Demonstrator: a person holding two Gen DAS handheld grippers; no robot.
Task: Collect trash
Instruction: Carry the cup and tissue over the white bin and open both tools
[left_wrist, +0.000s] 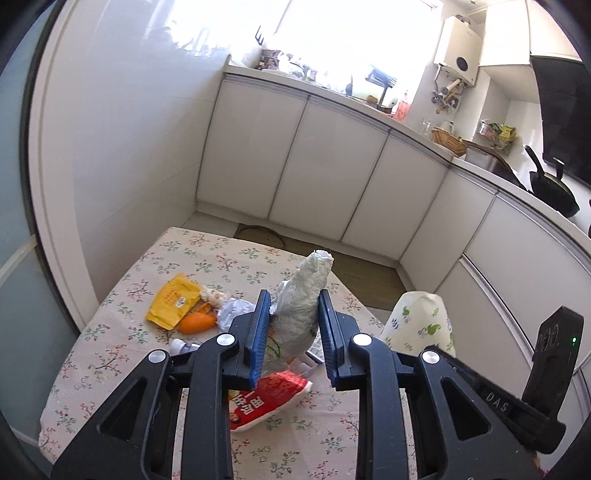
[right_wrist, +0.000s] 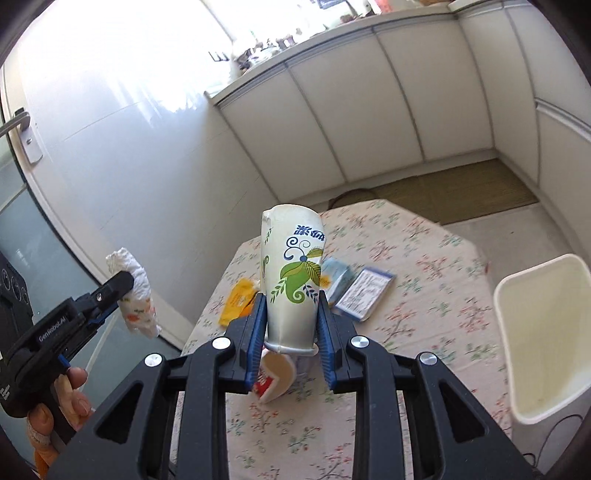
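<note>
Jaws of the left gripper (left_wrist: 291, 332) are pinching a crumpled white tissue wad (left_wrist: 301, 295), which is standing up between the blue pads and clear of the table (left_wrist: 110, 332). Jaws of the right gripper (right_wrist: 291, 332) are clamping a dented paper cup (right_wrist: 291, 273) printed with green leaves and blue lettering; the cup is being held mouth toward the camera, base pointing away, and is also hanging above the table. In the right wrist view, the left gripper is appearing at the left edge with the tissue wad in its tips, and a person's hand (right_wrist: 62, 398) is wrapping its handle. In the left wrist view, the paper cup is showing at the right, beside the tissue wad but apart from it. Directly below the left gripper, a red and white snack packet (left_wrist: 273, 398) is lying on the floral tablecloth. Farther out on the left part of the table, a yellow wrapper (left_wrist: 173, 301), an orange piece (left_wrist: 195, 323) and a small bottle (left_wrist: 183, 347) are lying close together. In the right wrist view, a light blue packet (right_wrist: 338, 277) and a blue-edged card (right_wrist: 365, 291) are resting just beyond the cup. A cream waste bin (right_wrist: 546, 332) is standing open beside the table at the right. White cabinets (left_wrist: 332, 166) are lining the far walls, and a brown mat (right_wrist: 454, 192) is lying on the floor before them.
</note>
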